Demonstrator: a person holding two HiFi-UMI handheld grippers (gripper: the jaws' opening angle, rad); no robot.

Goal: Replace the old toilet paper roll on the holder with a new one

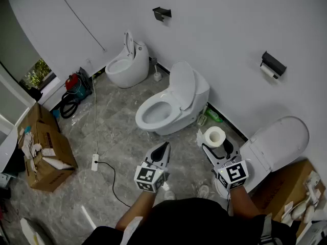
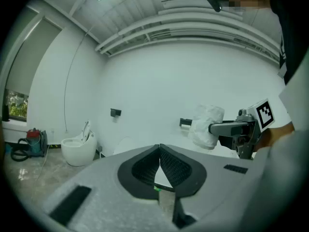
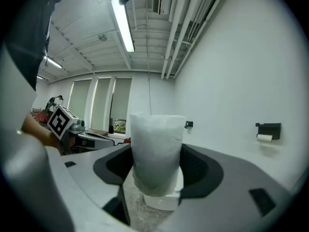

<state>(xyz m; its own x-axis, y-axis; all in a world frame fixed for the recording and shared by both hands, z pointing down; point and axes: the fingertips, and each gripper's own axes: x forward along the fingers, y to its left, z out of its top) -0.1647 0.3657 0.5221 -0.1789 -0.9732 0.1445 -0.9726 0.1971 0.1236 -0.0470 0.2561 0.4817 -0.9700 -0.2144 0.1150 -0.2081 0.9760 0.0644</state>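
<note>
Right gripper (image 1: 216,147) had its jaws clamped on the new roll (image 3: 157,151), and the left gripper (image 1: 165,147) was shut and empty. Old roll (image 1: 267,71) still on the holder (image 1: 274,63), so barely started.

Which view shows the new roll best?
Right gripper view: the new roll stands large and close between the jaws. Head view shows only its top end; left gripper view shows its side, small.

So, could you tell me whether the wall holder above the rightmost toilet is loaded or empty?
Loaded: a white toilet paper roll hangs under the black holder, seen in the head and right gripper views.
</note>
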